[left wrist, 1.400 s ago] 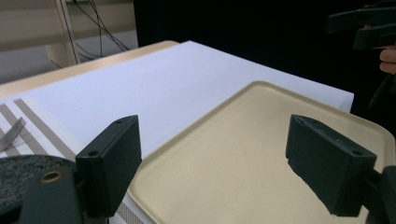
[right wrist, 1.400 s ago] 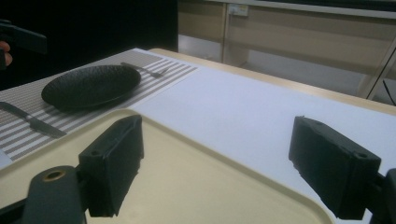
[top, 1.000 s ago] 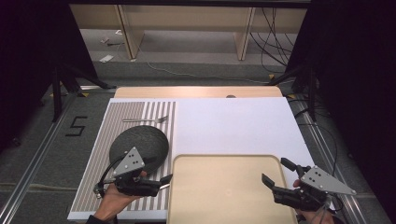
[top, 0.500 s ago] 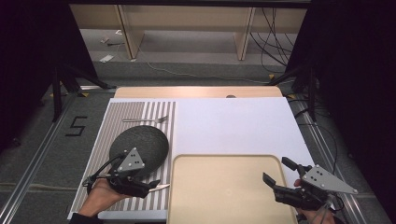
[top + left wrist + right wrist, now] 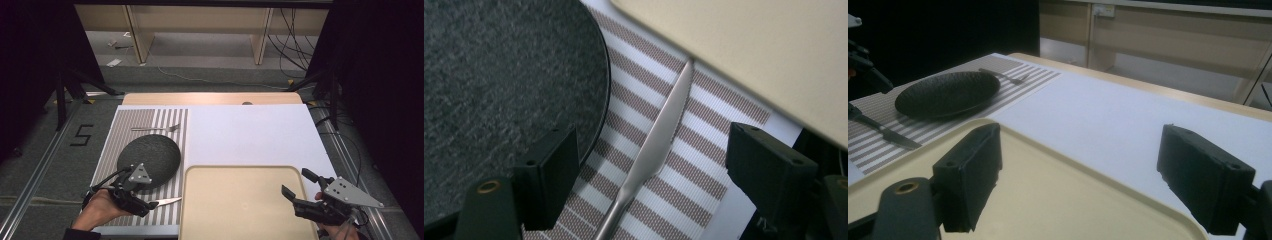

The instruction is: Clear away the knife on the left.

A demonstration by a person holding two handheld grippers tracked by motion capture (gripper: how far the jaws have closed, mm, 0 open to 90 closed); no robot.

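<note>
A steel knife (image 5: 659,135) lies flat on the striped placemat (image 5: 145,125), between the dark round plate (image 5: 149,159) and the beige tray (image 5: 245,200); in the high view the knife (image 5: 166,201) points right. My left gripper (image 5: 654,150) is open, one jaw on each side of the knife's handle end, not touching it. The left gripper (image 5: 144,204) sits low at the placemat's front. My right gripper (image 5: 299,184) is open over the tray's right part, nothing between its jaws (image 5: 1080,155).
A fork (image 5: 156,128) lies on the placemat beyond the plate. A white sheet (image 5: 250,135) covers the table behind the tray. The tray's rim (image 5: 1048,145) runs just ahead of the right jaws. Shelving and cables stand on the floor past the table.
My left gripper has drawn back to the left along the knife, which stays on the placemat. The right gripper has not moved.
</note>
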